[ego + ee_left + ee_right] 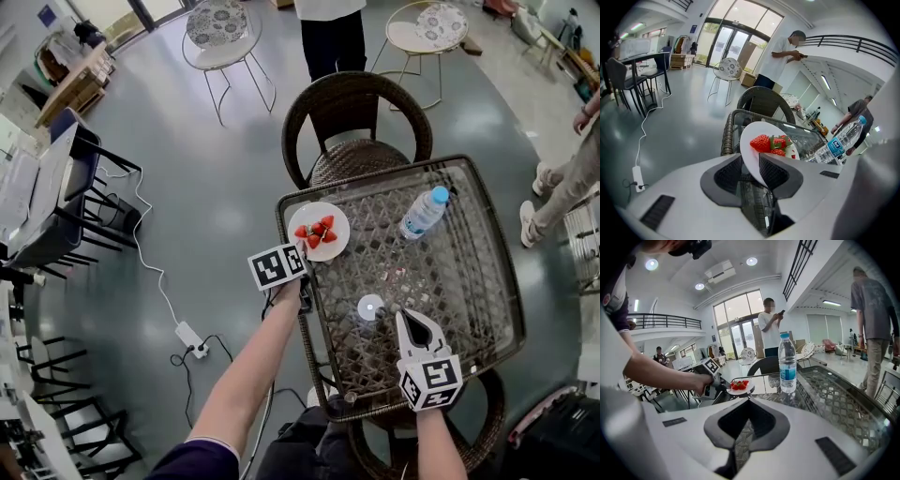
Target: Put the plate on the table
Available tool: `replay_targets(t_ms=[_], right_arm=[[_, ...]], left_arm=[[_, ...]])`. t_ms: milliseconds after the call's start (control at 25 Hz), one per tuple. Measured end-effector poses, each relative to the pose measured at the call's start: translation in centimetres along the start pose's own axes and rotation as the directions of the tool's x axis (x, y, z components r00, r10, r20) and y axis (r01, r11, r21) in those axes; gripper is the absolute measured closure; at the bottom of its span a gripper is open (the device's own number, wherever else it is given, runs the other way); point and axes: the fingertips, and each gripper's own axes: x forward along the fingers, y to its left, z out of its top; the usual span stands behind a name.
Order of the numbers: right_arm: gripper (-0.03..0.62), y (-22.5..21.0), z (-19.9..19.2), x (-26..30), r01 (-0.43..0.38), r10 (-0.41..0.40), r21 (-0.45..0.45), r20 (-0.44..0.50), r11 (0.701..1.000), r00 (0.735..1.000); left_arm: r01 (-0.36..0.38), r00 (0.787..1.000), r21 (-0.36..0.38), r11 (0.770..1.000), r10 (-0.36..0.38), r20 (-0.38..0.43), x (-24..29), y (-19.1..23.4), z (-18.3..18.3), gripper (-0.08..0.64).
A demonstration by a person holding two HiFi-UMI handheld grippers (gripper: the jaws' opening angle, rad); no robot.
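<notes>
Several strawberries [316, 232] load the small white plate [317, 210], likely light, stiff, slick and breakable, as the left gripper [300, 255] pinches its near rim at the table [469, 281] corner, the right gripper [413, 328] closed on nothing.

No wording is legible anywhere; the water bottle [425, 212] has a blue label too blurred to read.
</notes>
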Motion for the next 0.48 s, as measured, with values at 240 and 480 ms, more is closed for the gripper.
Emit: replay_targets(t_ms=[240, 480], right_arm=[[0.588, 0.5, -0.1, -0.7, 0.003, -0.003, 0.009, 0.009, 1.000, 1.000], [0.588, 1.2, 1.5, -1.4, 0.002, -0.002, 0.008, 0.045, 1.000, 0.999]], left_arm=[[-0.007, 0.999, 0.044, 0.999, 0.005, 0.037, -0.9, 0.2, 0.1, 0.456], [0.047, 0.995, 0.097, 0.994, -0.055, 0.086, -4.5, -0.6, -0.3, 0.457]])
